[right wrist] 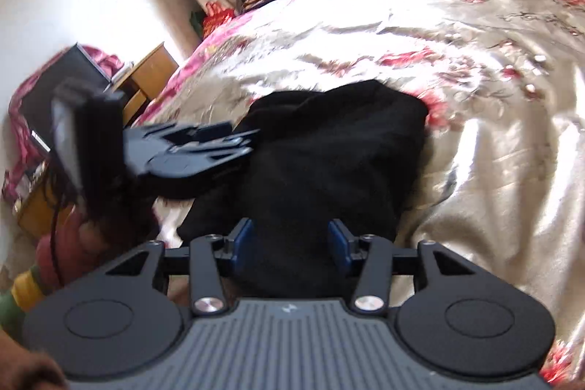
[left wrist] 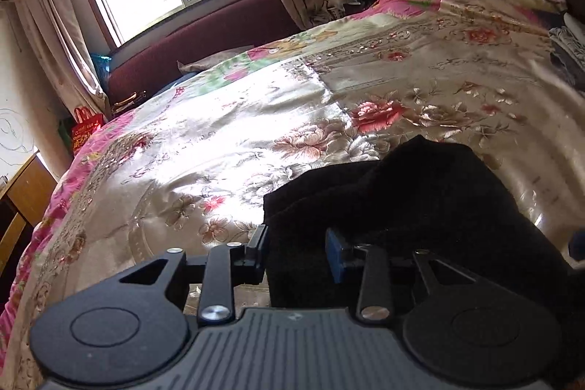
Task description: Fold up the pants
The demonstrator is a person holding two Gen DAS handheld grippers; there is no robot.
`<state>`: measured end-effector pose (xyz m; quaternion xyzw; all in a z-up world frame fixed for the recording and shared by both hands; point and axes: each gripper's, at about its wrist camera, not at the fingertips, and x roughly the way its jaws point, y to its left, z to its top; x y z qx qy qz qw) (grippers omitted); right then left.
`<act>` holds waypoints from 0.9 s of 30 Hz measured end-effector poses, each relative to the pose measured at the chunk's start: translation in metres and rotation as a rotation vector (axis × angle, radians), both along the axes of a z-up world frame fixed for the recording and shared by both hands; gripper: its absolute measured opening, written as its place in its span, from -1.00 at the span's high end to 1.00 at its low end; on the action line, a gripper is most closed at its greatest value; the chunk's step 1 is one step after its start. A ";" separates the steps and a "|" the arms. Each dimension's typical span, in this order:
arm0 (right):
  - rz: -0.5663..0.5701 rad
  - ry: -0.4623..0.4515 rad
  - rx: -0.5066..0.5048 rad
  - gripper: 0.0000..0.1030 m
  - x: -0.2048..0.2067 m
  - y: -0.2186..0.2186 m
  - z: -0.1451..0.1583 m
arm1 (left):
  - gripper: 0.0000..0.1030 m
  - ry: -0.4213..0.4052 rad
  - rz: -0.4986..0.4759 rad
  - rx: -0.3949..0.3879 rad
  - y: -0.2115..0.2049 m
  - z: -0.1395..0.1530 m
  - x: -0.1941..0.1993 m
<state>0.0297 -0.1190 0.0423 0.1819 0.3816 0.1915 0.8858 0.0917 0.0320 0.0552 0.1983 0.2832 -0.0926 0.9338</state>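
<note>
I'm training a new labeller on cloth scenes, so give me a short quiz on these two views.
1. True or false: the pants are black.
2. The pants lie on: A) a bare floor, B) a flowered bedspread, C) a wooden chair.
3. What fills the gap between the jaws of the left gripper and of the right gripper?
Key: 1 true; 2 B; 3 the pants.
</note>
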 end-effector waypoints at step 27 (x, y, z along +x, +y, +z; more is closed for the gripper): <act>-0.066 0.054 0.072 0.36 0.071 -0.058 -0.021 | -0.08 0.152 -0.091 -0.101 0.016 -0.014 -0.046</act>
